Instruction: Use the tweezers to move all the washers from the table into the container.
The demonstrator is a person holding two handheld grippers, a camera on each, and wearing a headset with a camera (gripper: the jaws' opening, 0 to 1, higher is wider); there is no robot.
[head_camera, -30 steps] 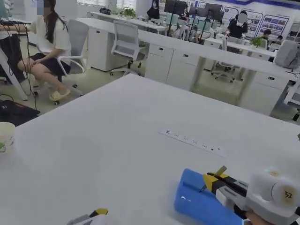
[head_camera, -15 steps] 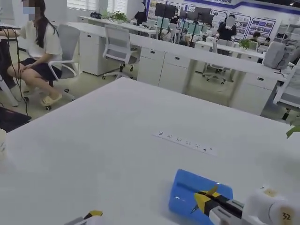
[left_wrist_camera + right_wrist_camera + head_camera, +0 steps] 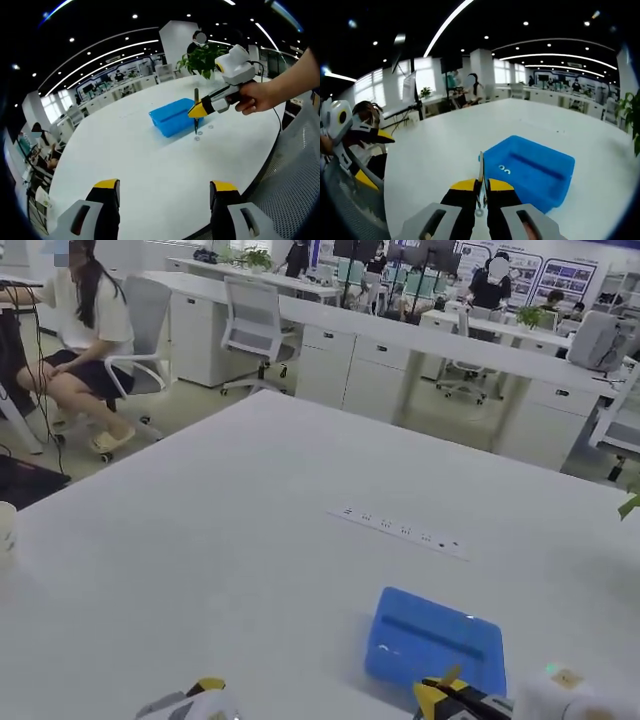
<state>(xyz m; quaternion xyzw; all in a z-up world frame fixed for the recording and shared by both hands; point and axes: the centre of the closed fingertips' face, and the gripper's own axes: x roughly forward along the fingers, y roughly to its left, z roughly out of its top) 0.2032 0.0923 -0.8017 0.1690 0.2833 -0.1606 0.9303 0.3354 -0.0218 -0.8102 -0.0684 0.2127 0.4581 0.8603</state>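
The blue container (image 3: 435,645) sits on the white table (image 3: 250,540) near its front edge. In the right gripper view two washers (image 3: 504,170) lie inside the container (image 3: 540,170). My right gripper (image 3: 482,186) is shut on the tweezers (image 3: 481,167). In the left gripper view the right gripper (image 3: 196,111) holds the tweezers (image 3: 196,120) point-down over loose washers (image 3: 197,138) on the table, just beside the container (image 3: 172,117). My left gripper (image 3: 165,200) is open and holds nothing, well short of the container.
A power strip (image 3: 400,532) is set in the table beyond the container. A potted plant (image 3: 202,57) stands at the table's far end. Desks, chairs and a seated person (image 3: 85,330) are further off.
The right gripper with the tweezers has drawn back from over the container to its near side. The head camera has shifted too.
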